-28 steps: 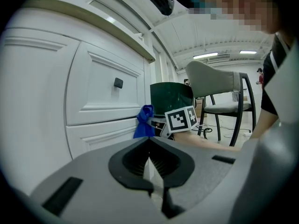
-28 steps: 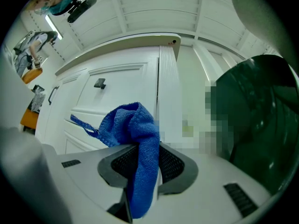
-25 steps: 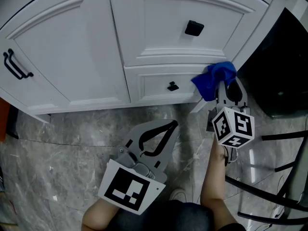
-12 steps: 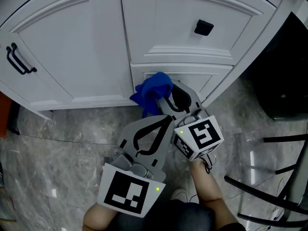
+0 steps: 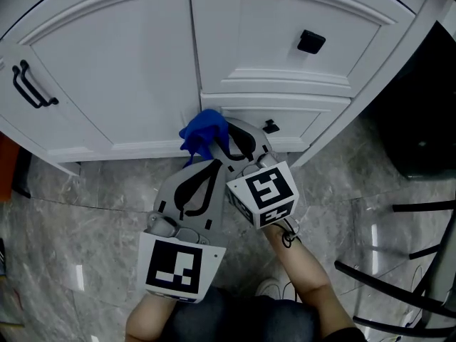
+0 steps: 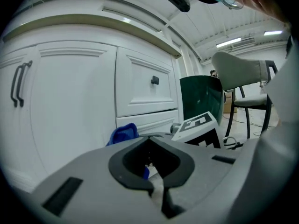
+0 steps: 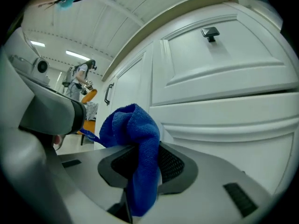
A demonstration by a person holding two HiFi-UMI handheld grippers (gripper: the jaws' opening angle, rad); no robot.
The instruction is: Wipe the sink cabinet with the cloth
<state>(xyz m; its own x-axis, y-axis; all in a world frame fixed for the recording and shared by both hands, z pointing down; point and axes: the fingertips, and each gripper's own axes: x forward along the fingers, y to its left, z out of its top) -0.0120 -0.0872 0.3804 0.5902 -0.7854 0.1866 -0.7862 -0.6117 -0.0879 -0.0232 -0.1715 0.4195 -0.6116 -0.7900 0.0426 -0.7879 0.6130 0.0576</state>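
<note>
Now, cloth (image 5: 203,135): a blue bunch pressed on the sink cabinet (image 5: 142,70) near its bottom edge, where the door (image 5: 92,77) meets the left end of the lower drawer (image 5: 299,120).
Right gripper (image 5: 226,140): jaws clamped on a fold of the cloth, and the right gripper view shows the rest bulging above them and a tail hanging below.
Left gripper (image 5: 208,169): jaws closed together on nothing, held low over the floor, just beside the right one.
Risk, slipping: only a fold is pinched, so drag along the moulded edges could tug the cloth loose.
Risk, knocking: the two grippers overlap in the head view, so a further sweep left may bump them together.
Risk, scraping: if the bunch rolls aside, bare jaw tips could rub the paint.
Risk, snagging: on a pass back right the knob (image 5: 270,127) could catch the loose tail.
Change: a second ago the cloth sat at the drawer's right end, and it has travelled left along the drawer to the door seam, past the knob. The left gripper stays low and idle.
</note>
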